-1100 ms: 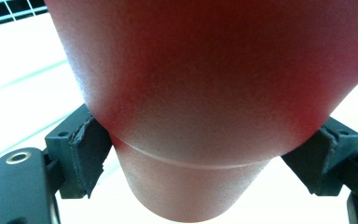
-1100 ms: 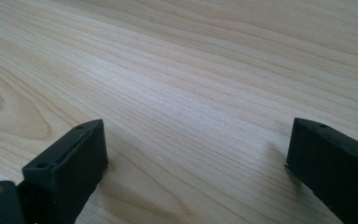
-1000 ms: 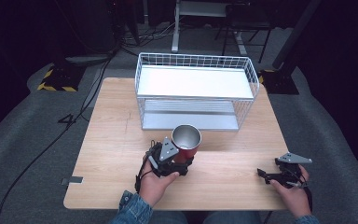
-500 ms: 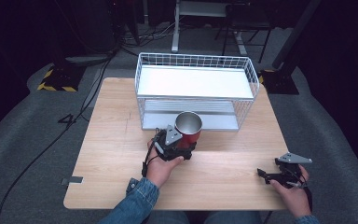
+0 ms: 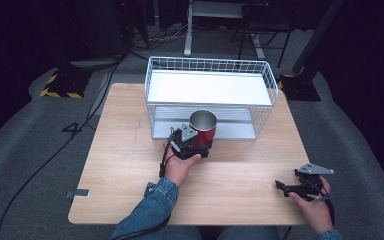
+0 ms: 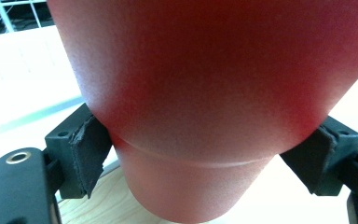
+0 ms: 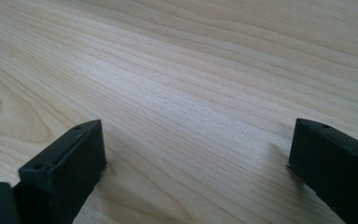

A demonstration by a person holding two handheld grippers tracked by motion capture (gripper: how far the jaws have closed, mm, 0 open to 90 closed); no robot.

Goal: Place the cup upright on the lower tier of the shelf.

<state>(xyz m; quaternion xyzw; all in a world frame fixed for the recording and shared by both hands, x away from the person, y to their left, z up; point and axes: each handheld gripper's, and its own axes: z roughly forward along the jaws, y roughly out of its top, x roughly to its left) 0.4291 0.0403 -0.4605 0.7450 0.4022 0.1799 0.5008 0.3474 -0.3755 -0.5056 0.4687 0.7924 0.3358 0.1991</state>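
The red cup (image 5: 203,127) is pinched low on its wall by the left gripper's (image 5: 196,145) 2 fingers (image 6: 85,149), upright before the wire rack (image 5: 209,95), presumably for shelving, while the right gripper (image 5: 300,187) is rested on the counter (image 5: 125,150), fingers spread.

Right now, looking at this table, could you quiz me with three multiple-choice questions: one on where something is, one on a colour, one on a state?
1. Where is the cup?
A. Just in front of the wire basket
B. At the table's right edge
C. On the floor

2. What colour is the cup's outside?
A. Blue
B. Red
C. Green

3. How do the jaws of the right gripper stand?
A. Shut on the cup
B. Shut on a cable
C. Open, nothing between them

Answers: 1 A, the high view shows it held by the left gripper at the basket's front; 2 B, the left gripper view shows red; 3 C, the right gripper view shows bare table between them.
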